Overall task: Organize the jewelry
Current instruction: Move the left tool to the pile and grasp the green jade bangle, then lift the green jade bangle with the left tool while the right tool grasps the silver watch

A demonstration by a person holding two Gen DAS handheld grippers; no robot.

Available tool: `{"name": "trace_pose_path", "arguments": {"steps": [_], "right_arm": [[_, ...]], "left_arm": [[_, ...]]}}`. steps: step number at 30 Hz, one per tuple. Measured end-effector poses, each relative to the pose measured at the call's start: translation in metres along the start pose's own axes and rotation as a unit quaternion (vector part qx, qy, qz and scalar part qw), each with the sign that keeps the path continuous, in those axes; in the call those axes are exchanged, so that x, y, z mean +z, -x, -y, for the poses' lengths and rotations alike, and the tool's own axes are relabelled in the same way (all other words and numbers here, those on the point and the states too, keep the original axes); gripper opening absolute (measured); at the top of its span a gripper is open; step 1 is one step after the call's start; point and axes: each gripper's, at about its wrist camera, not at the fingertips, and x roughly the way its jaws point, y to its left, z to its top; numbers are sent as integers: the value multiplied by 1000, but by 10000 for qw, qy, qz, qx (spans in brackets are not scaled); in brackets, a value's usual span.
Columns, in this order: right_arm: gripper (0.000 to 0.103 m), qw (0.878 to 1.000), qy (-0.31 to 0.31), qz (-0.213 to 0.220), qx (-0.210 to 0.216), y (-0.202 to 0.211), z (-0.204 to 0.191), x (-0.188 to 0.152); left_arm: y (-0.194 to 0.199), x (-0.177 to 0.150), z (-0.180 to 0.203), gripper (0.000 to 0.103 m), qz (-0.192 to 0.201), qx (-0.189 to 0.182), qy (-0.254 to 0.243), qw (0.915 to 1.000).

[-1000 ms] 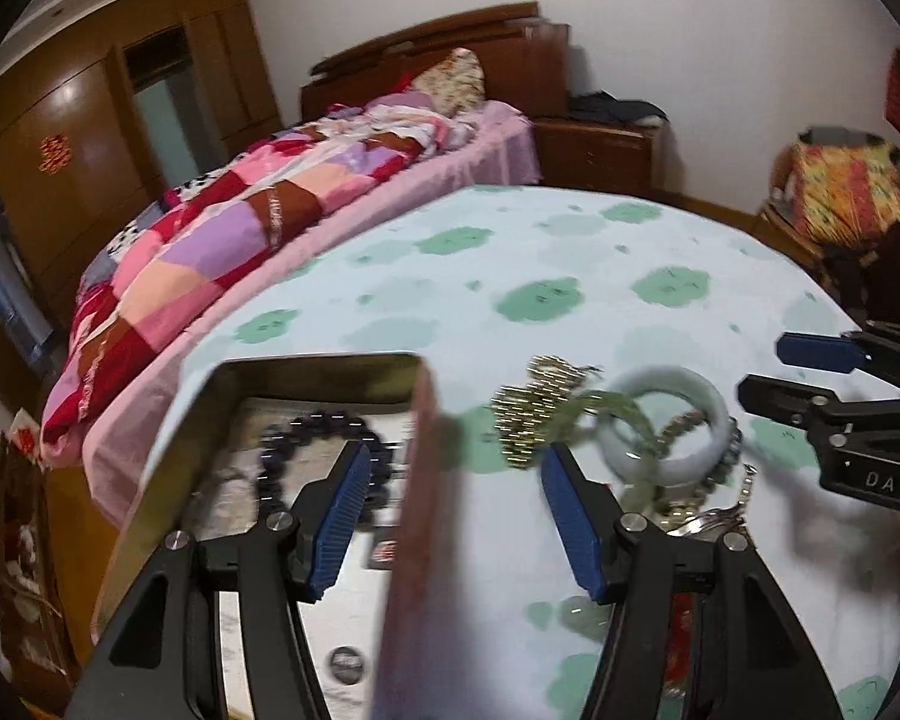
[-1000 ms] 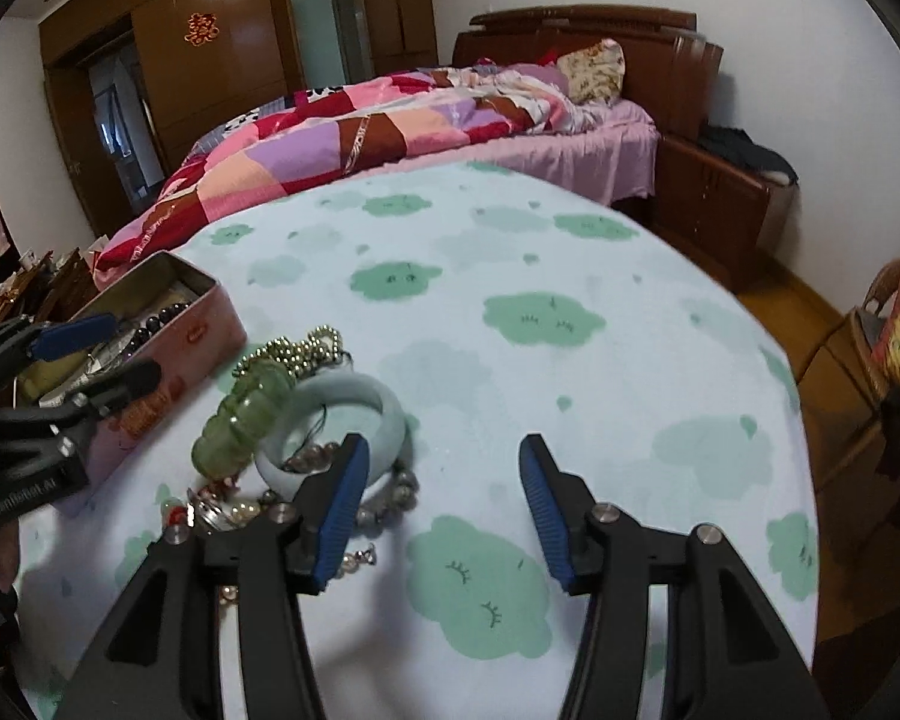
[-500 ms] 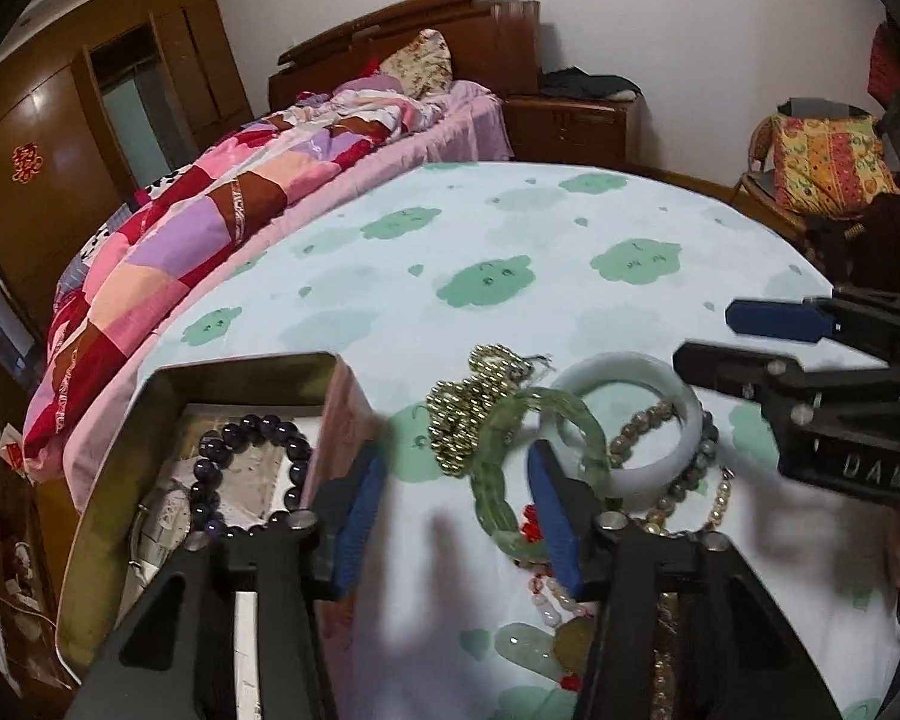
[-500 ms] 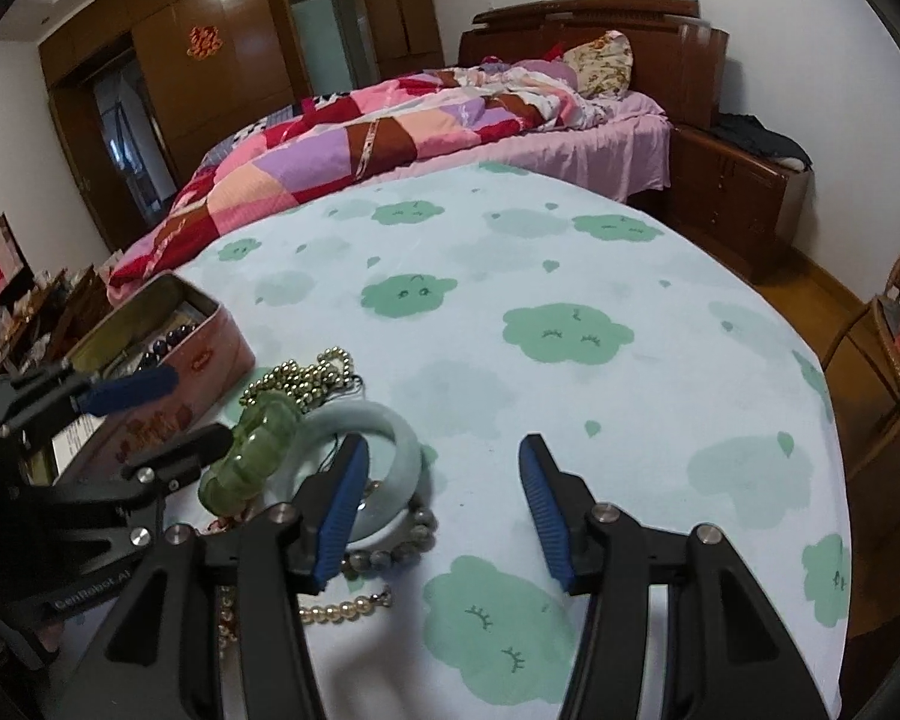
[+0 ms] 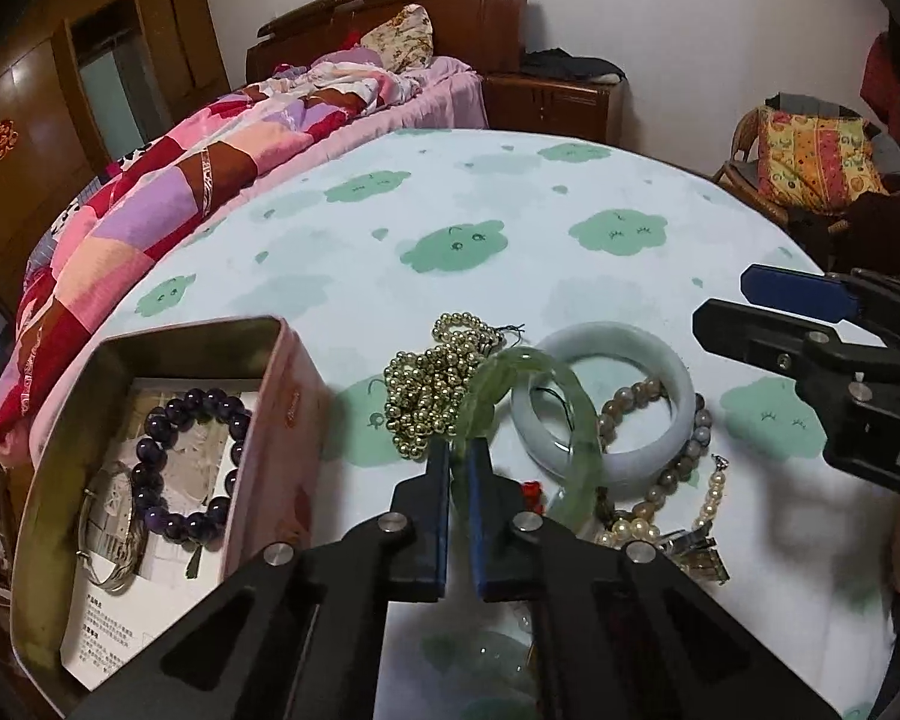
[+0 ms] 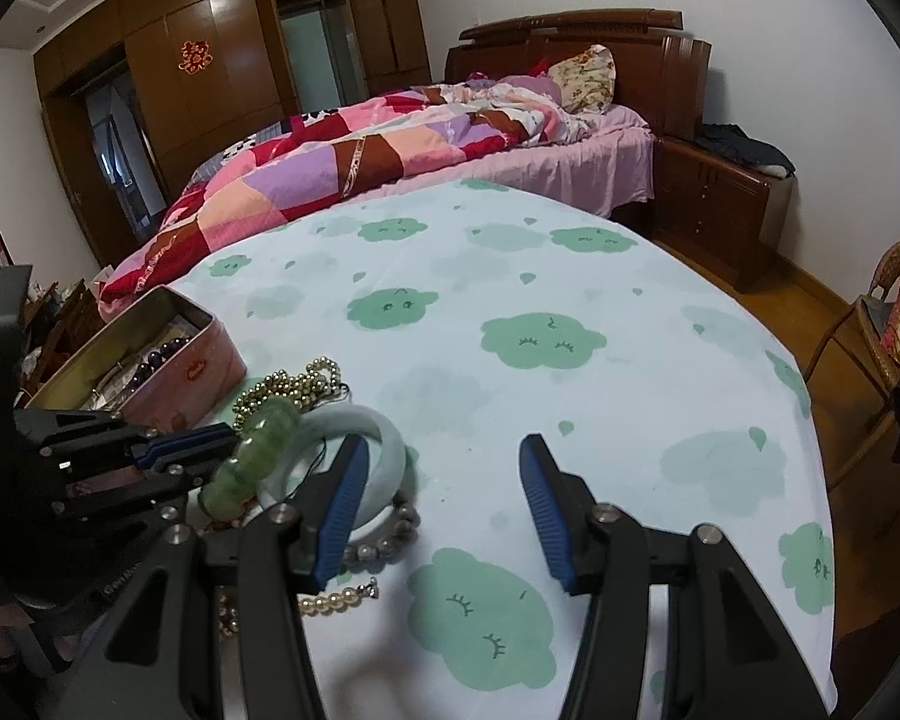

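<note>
Here, in the left wrist view, the left gripper [image 5: 461, 468] is seen closed on the translucent green bangle [image 5: 531, 420], its jaws having just been closing; the band is pinched between the blue pads [image 5: 479, 501] while the rest of the ring arches up and over the pale jade bangle [image 5: 606, 399]. A gold bead strand [image 5: 435, 396] lies just beside the fingers, toward the tin box [image 5: 297, 396], which sits at the near left edge of the table [image 5: 462, 204] and holds a dark purple bead bracelet [image 5: 192, 462] (with a silver bangle [image 5: 111, 531] beside it). A pearl strand [image 5: 705, 507] trails near the pile.

In the right wrist view, the right gripper [image 6: 444, 507] is held about half open with nothing between its pads [image 6: 342, 510], low over the cloth. The green bangle [image 6: 252, 459] and jade bangle [image 6: 384, 435] lie to its left, the left finger just over the pile. Beyond and to the right, the cloud-printed cloth [image 6: 570, 300] is bare up to the far and right edges.
</note>
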Motion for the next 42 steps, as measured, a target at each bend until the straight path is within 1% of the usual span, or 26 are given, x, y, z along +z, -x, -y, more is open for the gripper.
{"name": "trace_pose_path", "arguments": {"steps": [4,8,10,13,15,20,22,26,29,31,33,37,39,42], "right_arm": [[56,10000,21,-8,68,5,-2,-2],[56,9989,285,-165,335,11,-17,-13],[56,9972,482,-190,538,18,-27,-18],[55,9940,727,-219,789,24,-40,-22],[55,9917,869,-323,886,20,-47,-23],[55,9871,1122,-545,1008,9,-60,-29],[48,9851,1242,-636,1004,3,-64,-30],[48,9840,1298,-678,1013,-3,-67,-28],[44,9826,1216,-763,1179,-6,-66,-29],[31,9802,1159,-895,1334,-9,-65,-31],[25,9796,1214,-942,1297,-11,-69,-35],[12,9799,1362,-870,1167,-7,-76,-38],[12,9806,1439,-790,1068,-2,-78,-39],[12,9819,1428,-650,1064,5,-80,-36]], "left_arm": [[17,0,-2,3,210,-28,46,9998],[40,2,-8,3,489,-5,139,9987],[49,3,-12,3,587,33,192,9981],[57,2,-17,3,649,5,271,9975],[59,0,-19,3,669,-24,312,9973],[68,-1,-21,3,766,-57,361,9964],[71,0,-23,3,811,-34,366,9960],[73,0,-28,3,841,-21,444,9955],[74,-1,-31,3,845,-19,494,9952],[75,-1,-32,3,852,-18,521,9950],[76,-2,-34,3,863,-18,539,9948],[79,-2,-37,3,893,1,581,9943],[83,-2,-39,3,931,24,606,9938],[89,-2,-42,3,992,46,652,9929]]}}
